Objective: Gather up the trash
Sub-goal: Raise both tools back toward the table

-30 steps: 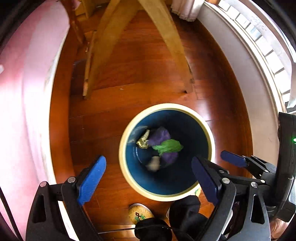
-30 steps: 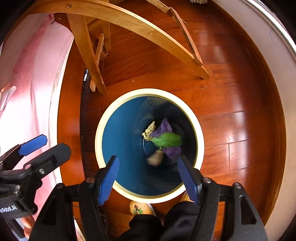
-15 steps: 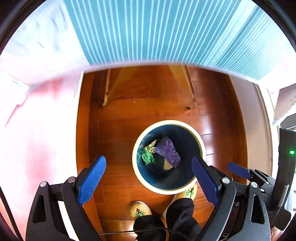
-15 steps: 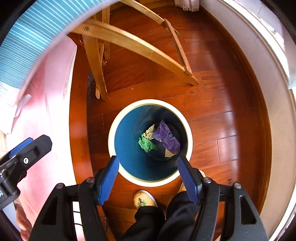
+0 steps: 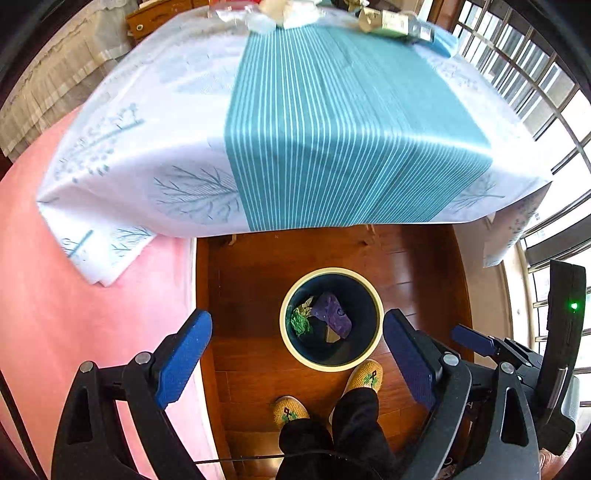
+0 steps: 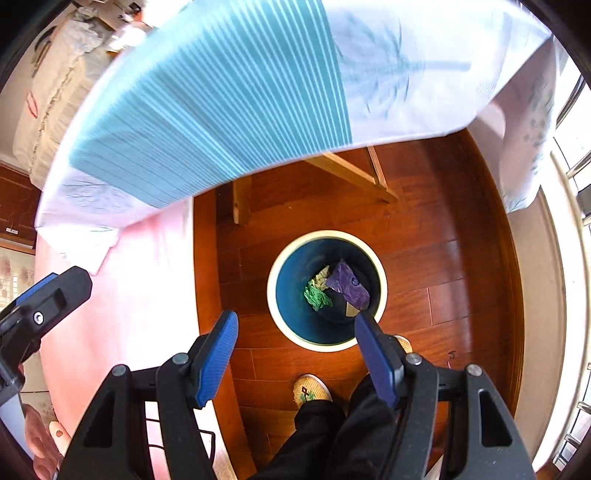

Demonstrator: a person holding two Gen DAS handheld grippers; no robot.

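A round bin (image 5: 369,284) with a cream rim and dark blue inside stands on the wooden floor, also in the right wrist view (image 6: 280,258). Inside lie a purple wrapper (image 5: 334,314), a crumpled green scrap (image 5: 300,325) and a yellowish scrap (image 6: 320,277). My left gripper (image 5: 297,354) is open and empty, high above the bin. My right gripper (image 6: 297,354) is open and empty, also high above it. More trash (image 5: 391,20) lies at the table's far edge.
A table with a teal-striped and white cloth (image 5: 332,129) stands beyond the bin, its wooden legs (image 6: 354,173) showing beneath. A pink cloth (image 5: 74,314) covers the left. The person's slippered feet (image 5: 365,374) stand by the bin. Windows (image 5: 546,92) line the right.
Both grippers have risen far above the bin, which looks smaller now. The tabletop has come into view. The dropped scraps have settled in the bin.
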